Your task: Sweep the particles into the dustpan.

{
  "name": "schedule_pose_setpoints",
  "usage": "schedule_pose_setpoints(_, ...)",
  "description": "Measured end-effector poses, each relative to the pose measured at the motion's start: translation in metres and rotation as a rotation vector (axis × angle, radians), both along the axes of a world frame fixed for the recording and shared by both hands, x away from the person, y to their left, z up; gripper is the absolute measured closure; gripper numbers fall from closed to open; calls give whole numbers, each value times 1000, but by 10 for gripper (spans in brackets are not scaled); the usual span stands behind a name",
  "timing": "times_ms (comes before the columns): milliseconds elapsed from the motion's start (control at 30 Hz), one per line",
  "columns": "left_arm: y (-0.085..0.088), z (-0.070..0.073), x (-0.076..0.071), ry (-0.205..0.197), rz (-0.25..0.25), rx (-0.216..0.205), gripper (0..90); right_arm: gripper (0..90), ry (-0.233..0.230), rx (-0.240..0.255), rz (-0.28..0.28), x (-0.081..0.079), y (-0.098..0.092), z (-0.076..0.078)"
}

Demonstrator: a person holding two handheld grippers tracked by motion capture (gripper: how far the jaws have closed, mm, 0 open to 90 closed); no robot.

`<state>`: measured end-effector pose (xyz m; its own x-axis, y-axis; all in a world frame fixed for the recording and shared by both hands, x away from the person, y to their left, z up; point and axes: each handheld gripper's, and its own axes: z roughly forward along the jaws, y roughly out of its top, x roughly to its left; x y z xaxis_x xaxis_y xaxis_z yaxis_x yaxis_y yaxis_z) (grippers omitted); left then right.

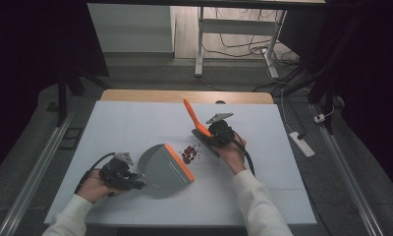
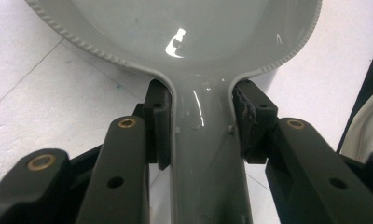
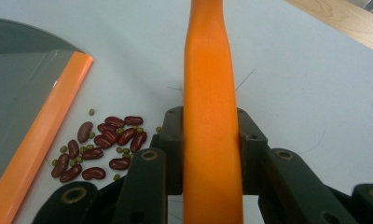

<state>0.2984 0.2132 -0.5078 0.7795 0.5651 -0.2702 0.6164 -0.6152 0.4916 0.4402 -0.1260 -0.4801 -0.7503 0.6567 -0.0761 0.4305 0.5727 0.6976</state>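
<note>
A grey dustpan with an orange front lip lies on the white table; its lip faces a small pile of red beans and tiny green beans. My left gripper is shut on the dustpan's grey handle, one pad on each side at the neck. My right gripper is shut on the orange handle of a brush that slants up and away just right of the beans. In the right gripper view the beans lie left of the jaws, close to the orange lip.
The white table sheet ends at a wooden strip at the back. Beyond it stand a desk frame and loose cables on the floor. A power strip lies off the table's right side.
</note>
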Motion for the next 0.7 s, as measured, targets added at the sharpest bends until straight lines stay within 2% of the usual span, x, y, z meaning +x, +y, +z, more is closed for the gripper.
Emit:
schedule_pose_setpoints(167,-2,0,1,3,0,8,621,693,15,-9,-8,1,4,-2)
schedule_pose_setpoints(700,-6,0,4,3,-9,12,621,694,32,-22,24,2,20,-6)
